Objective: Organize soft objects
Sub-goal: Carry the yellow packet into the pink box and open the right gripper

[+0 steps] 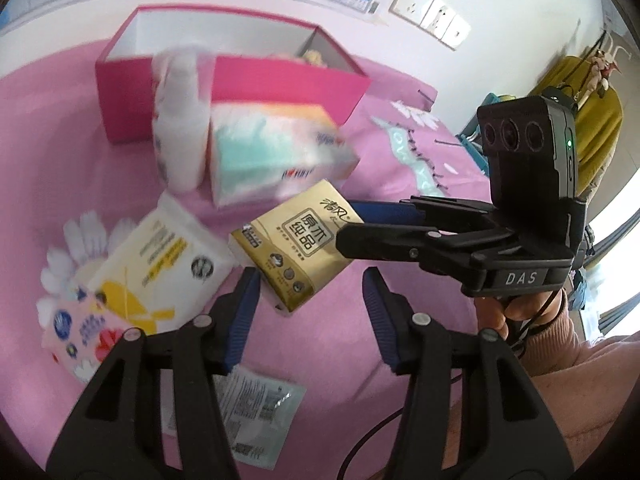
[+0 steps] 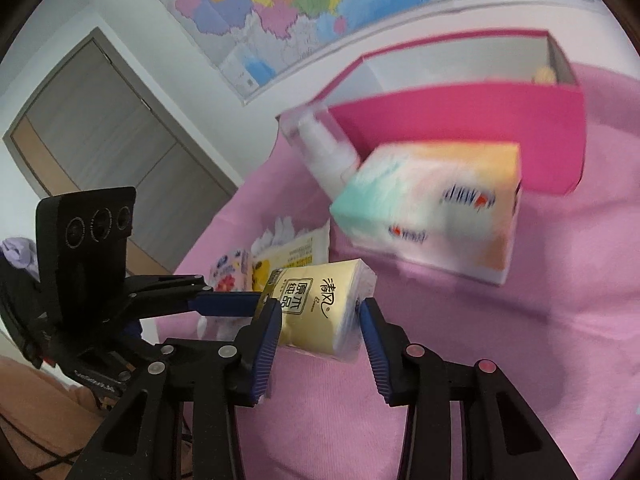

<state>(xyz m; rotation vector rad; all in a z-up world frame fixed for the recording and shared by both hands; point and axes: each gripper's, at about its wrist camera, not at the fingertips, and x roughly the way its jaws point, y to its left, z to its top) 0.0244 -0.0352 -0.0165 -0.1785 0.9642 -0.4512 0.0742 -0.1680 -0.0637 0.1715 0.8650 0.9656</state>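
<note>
Tissue pack [image 2: 320, 312] in gold wrap sat between the pads of the right hand-held gripper [image 2: 320, 316], pinched across its narrow width, its jaws about a third open. Its long axis ran up and away from that gripper, tilted, above the pink bed cover [image 2: 480, 340]. The left hand-held gripper [image 1: 310, 312] stood partly open just beside the pack with nothing between its pads. Beyond both lay a larger tissue pack [image 2: 432, 208] and a pink box [image 2: 460, 120]. A hand [image 1: 508, 312] gripped the right handle.

Pink bedspread [image 1: 320, 340]; pink box [image 1: 280, 80], tissue packs [image 1: 160, 264].
</note>
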